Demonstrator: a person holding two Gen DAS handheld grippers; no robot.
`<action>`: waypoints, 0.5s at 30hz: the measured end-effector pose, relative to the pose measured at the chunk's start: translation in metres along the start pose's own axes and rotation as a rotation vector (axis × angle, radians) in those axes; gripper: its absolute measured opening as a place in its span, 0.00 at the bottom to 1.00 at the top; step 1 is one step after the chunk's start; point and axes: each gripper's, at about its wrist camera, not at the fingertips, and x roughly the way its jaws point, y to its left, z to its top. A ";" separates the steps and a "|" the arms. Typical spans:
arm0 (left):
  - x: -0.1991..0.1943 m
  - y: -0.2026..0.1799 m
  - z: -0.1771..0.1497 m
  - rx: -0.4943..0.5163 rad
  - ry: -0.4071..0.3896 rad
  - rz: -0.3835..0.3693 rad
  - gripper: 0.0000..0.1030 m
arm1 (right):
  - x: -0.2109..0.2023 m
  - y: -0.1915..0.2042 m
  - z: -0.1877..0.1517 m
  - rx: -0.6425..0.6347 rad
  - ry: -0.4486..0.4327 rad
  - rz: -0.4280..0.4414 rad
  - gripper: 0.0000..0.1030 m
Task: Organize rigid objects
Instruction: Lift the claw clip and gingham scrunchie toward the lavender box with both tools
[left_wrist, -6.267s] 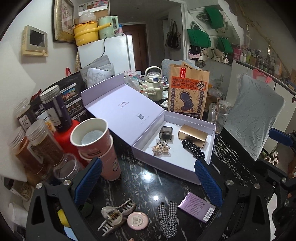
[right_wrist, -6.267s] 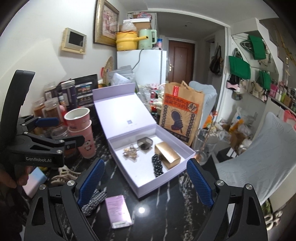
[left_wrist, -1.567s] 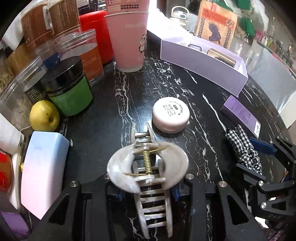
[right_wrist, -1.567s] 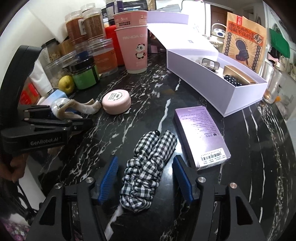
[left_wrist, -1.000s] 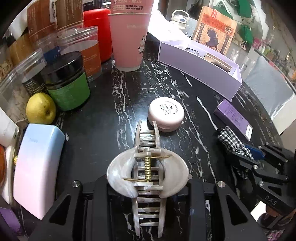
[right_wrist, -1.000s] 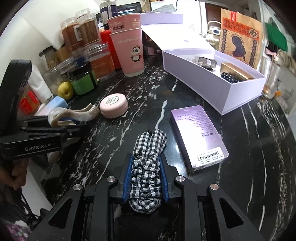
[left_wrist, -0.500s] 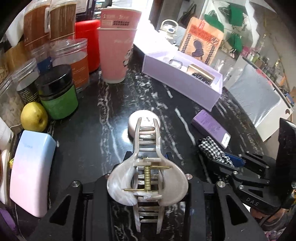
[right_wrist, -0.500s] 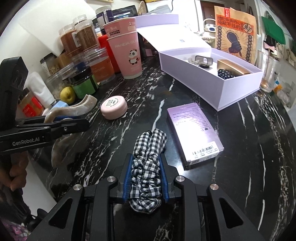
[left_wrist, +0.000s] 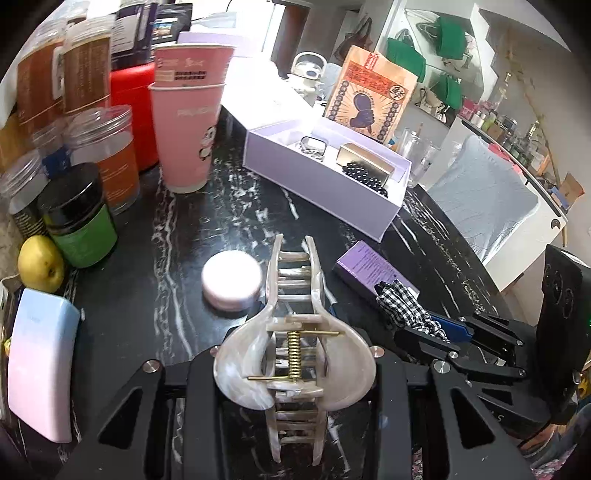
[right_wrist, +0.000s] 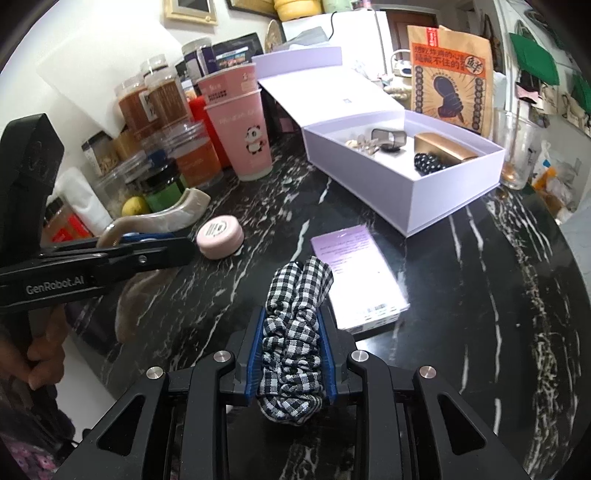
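While my left hand-held gripper (left_wrist: 295, 369) stays clamped on the pearly claw hair clip (left_wrist: 294, 354), my right hand-held gripper (right_wrist: 291, 354) keeps its blue pads (right_wrist: 256, 350) pressed on the black-and-white checked scrunchie (right_wrist: 293, 343). Both have come up off the black marble table (right_wrist: 480, 295) since a second ago: the clip's teeth, which then lay low over the tabletop just beside the round pink compact (left_wrist: 231, 284), now stick out above it, and the compact sits to the left of the clip's tips. From the right wrist view the scrunchie's free end hangs over the near corner of the flat purple carton (right_wrist: 356, 273), which still lies on the table. The open lilac gift box (right_wrist: 417, 195) stands farther back, its lid tipped open behind it; inside it are a gold case (right_wrist: 443, 149), a dark beaded band (right_wrist: 426, 162), a small dark case (right_wrist: 389, 138) and what looks like a pale ornament, too small to be sure. The stacked pink paper cups (left_wrist: 188, 122) stand to its left, beside the jars (left_wrist: 79, 214) and a yellow fruit (left_wrist: 40, 264).
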 end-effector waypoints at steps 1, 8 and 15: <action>0.000 -0.003 0.002 0.003 0.000 -0.005 0.33 | -0.001 -0.001 0.000 0.000 -0.003 0.000 0.26; 0.001 -0.021 0.014 0.034 -0.025 -0.029 0.33 | -0.010 -0.012 0.006 0.000 -0.016 -0.021 0.26; 0.003 -0.033 0.024 0.046 -0.034 -0.029 0.33 | -0.020 -0.021 0.012 0.000 -0.043 -0.031 0.26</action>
